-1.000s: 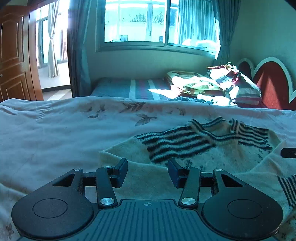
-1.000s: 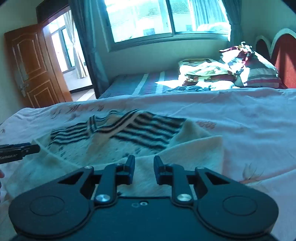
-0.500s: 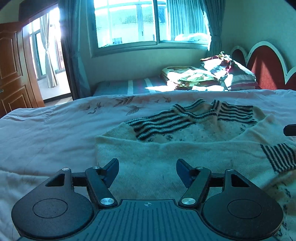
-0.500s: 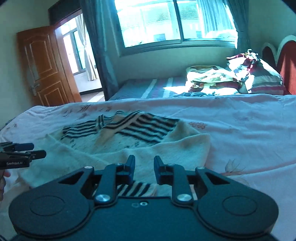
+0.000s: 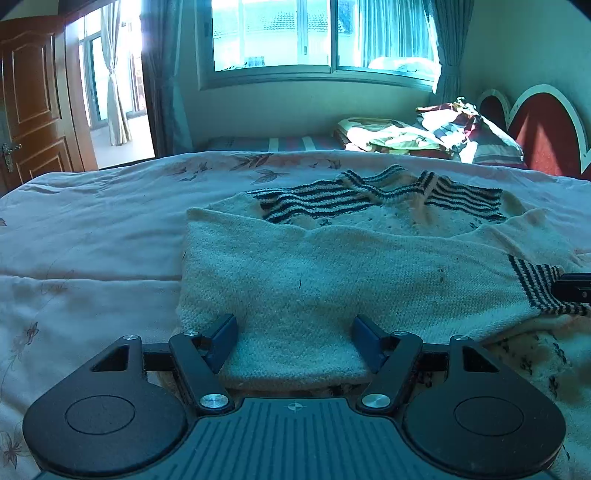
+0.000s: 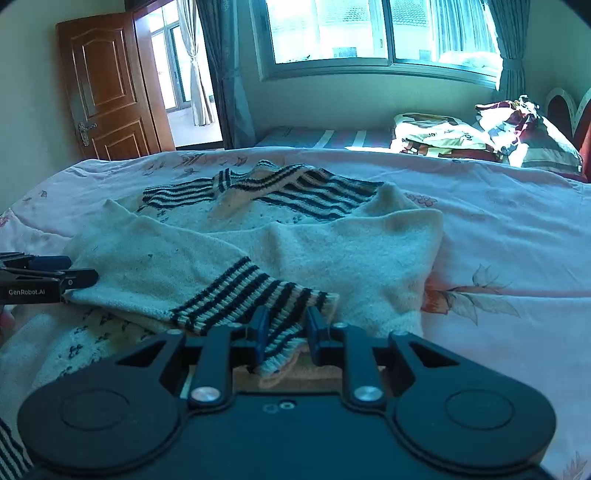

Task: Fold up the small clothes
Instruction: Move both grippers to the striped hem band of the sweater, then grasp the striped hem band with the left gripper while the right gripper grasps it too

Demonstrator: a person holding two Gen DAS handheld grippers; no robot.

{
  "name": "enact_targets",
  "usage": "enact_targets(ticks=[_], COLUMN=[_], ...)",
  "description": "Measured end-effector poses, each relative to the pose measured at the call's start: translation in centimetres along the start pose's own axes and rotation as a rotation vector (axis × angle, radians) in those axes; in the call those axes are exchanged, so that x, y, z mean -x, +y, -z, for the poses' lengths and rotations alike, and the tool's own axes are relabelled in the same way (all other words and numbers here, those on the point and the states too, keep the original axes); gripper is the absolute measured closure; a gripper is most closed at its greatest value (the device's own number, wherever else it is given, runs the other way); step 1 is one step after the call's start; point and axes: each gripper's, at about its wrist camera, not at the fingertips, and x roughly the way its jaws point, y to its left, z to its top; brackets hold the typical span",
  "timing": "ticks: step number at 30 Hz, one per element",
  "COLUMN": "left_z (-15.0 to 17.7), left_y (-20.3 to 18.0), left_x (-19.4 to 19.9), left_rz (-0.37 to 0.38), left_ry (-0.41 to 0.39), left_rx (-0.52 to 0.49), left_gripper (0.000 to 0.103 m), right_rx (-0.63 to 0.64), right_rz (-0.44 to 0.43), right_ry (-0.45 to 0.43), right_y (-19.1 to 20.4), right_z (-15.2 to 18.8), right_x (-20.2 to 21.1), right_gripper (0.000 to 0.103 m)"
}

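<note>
A small cream knit sweater [image 5: 332, 269] with dark striped yoke and cuffs lies on the bed, one sleeve folded across its body. My left gripper [image 5: 295, 328] is open, its fingers wide apart over the folded sleeve's near edge. My right gripper [image 6: 284, 325] is partly open with the striped cuff [image 6: 258, 299] lying between its fingers; whether it grips the cuff is unclear. The sweater also shows in the right wrist view [image 6: 332, 243]. The left gripper's fingertips [image 6: 77, 275] show at the left edge there, and the right gripper's tip [image 5: 572, 288] shows by the cuff in the left wrist view.
The sweater rests on a pale pink floral quilt [image 5: 92, 240]. Behind it lie a second bed with piled bedding [image 5: 424, 133], a red headboard [image 5: 543, 136], a window [image 5: 314, 33] and a wooden door [image 6: 107, 88].
Both grippers have drawn back toward the near side of the sweater. The sleeve with its striped cuff now lies folded across the body. The left gripper has opened wider.
</note>
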Motion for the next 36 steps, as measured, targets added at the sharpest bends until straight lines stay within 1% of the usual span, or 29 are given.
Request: enact_targets(ticks=[6,9,10,11,12,13,14,16,17,19,20,21,22,23,25,27,28,30,33,34,35,36], left_z=[0.2,0.3,0.1,-0.2,-0.3,-0.1,0.3,1.8,3.0,5.7,7.0,8.3,9.4,10.6,12.9,14.4,14.9,15.6,16.0,16.1,16.2,16.3], left_y=[0.0,0.3,0.5,0.7,1.0,1.7,2.6,4.9,6.2,8.4,9.3,10.0,10.6,10.9,11.0,10.5,10.5,10.0,9.4,9.1,8.8,8.6], left_x=[0.0,-0.1,0.1,0.7,1.6,3.0,4.3,7.1,8.7,11.4,12.7,13.8,14.6,15.3,16.1,16.5,16.2,15.0,13.5,13.2,13.1,13.0], left_rz=[-0.003,0.012,0.021,0.018,0.006,0.003,0.019,0.075,0.111,0.195,0.242,0.285,0.328,0.364,0.460,0.514,0.550,0.633,0.697,0.701,0.698,0.692], left_ry=[-0.005,-0.011,0.000,0.010,0.007,-0.007,-0.003,0.027,0.050,0.108,0.138,0.165,0.200,0.239,0.315,0.330,0.346,0.362,0.347,0.339,0.337,0.339], left_rx=[0.009,-0.004,-0.010,-0.022,-0.037,-0.053,-0.046,0.023,0.078,0.178,0.224,0.268,0.312,0.354,0.449,0.506,0.549,0.613,0.664,0.663,0.654,0.646], left_gripper=[0.033,0.031,0.031,0.031,0.031,0.031,0.031,0.031,0.031,0.031,0.032,0.037,0.055,0.057,0.057,0.057,0.057,0.057,0.057,0.059,0.067,0.071], right_rx=[0.021,0.046,0.049,0.033,0.000,-0.027,-0.068,-0.162,-0.218,-0.327,-0.396,-0.446,-0.495,-0.539,-0.599,-0.644,-0.659,-0.693,-0.752,-0.753,-0.758,-0.751], right_rz=[0.020,0.043,0.051,0.057,0.050,0.034,0.015,-0.015,-0.036,-0.080,-0.105,-0.126,-0.147,-0.165,-0.191,-0.245,-0.263,-0.304,-0.375,-0.385,-0.395,-0.406], right_ry=[-0.016,-0.031,-0.022,-0.005,-0.007,-0.024,-0.035,0.001,0.018,0.051,0.080,0.105,0.130,0.149,0.190,0.219,0.211,0.197,0.186,0.180,0.179,0.182], right_y=[0.3,0.8,1.0,1.0,0.8,0.5,0.1,-1.1,-1.7,-2.7,-3.0,-3.2,-3.3,-3.2,-2.5,-1.7,-1.3,-1.1,-1.7,-1.9,-2.1,-2.1], right_z=[0.4,0.7,0.5,0.1,-0.2,-0.2,0.2,1.5,2.5,5.0,6.8,8.2,9.7,11.2,13.7,15.4,15.9,16.0,16.0,15.9,15.8,15.7], right_x=[0.2,0.0,0.1,0.6,1.6,2.8,4.6,7.4,8.8,11.7,13.3,14.3,15.3,16.4,17.6,18.0,18.1,17.6,15.9,15.4,15.0,14.8], right_gripper=[0.081,0.081,0.081,0.079,0.076,0.074,0.070,0.065,0.065,0.065,0.065,0.065,0.065,0.065,0.065,0.065,0.064,0.062,0.064,0.068,0.068,0.068])
